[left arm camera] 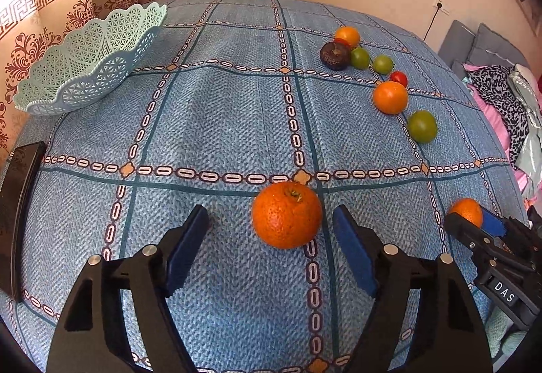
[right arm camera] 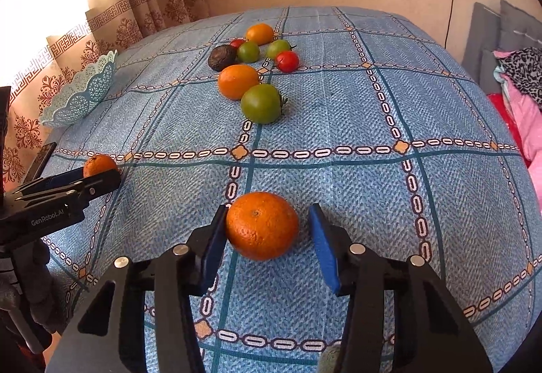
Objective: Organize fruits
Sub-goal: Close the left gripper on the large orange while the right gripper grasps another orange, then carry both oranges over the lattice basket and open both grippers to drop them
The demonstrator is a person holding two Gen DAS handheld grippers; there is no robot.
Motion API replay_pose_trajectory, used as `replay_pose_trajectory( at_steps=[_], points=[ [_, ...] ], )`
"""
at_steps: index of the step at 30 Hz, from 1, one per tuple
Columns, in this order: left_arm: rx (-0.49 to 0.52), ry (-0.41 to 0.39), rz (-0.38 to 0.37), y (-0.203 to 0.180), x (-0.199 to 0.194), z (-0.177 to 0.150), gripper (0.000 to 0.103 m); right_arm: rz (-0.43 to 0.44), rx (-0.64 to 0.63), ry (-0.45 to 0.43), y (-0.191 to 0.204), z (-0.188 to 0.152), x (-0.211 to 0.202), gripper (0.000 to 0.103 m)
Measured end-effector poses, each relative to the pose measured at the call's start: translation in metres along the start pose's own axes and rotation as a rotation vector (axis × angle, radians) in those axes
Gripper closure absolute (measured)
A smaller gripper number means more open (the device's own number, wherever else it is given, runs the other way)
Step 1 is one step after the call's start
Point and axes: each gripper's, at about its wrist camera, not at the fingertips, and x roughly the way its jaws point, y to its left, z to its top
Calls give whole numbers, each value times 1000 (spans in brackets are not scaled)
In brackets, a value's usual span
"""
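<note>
On a blue checked tablecloth (left arm camera: 220, 122) lies an orange (left arm camera: 287, 214) between the fingers of my left gripper (left arm camera: 271, 214), which is open with clear gaps on both sides. My right gripper (right arm camera: 268, 210) is open around a second orange (right arm camera: 262, 225); its left pad (right arm camera: 216, 237) is at the fruit's skin and the right pad stands apart. Each gripper shows in the other's view: the right gripper (left arm camera: 474, 220), the left gripper (right arm camera: 98, 175). A pale green lattice basket (left arm camera: 91, 58) sits empty at the far left.
A cluster of fruit lies farther back: two oranges (right arm camera: 238, 81) (right arm camera: 259, 34), green tomatoes (right arm camera: 261, 103), red tomatoes (right arm camera: 287, 61) and a dark round fruit (right arm camera: 222, 57). A black phone (left arm camera: 20, 203) lies at the left edge. Curtains stand behind, and a bed with clothes (left arm camera: 501, 95) is to the right.
</note>
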Motion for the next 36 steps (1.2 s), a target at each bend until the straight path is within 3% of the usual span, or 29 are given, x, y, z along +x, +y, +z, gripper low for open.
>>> replay_pose_trajectory(
  at_steps=[3,7,14,23,30,36],
  points=[
    [9,-8,13,-2,-1,-1,43,9,-7,2,2,-2,-3,63],
    [19,-25,-42,-5,-4,-3,63,13,-2,1,1,-4,-5,63],
    [8,-45,-67,-3,-9,-3,64,45,14,-12,-2,-2,-14,63],
    [-15,-150,-22,19,-34,16,64,95,27,-61,9,21,-28,63],
    [-89,-258,78,69,-61,40,64,169,-11,-104,51,61,-28,63],
    [-189,-295,125,124,-72,56,64,220,-84,-131,105,92,-23,63]
  ],
)
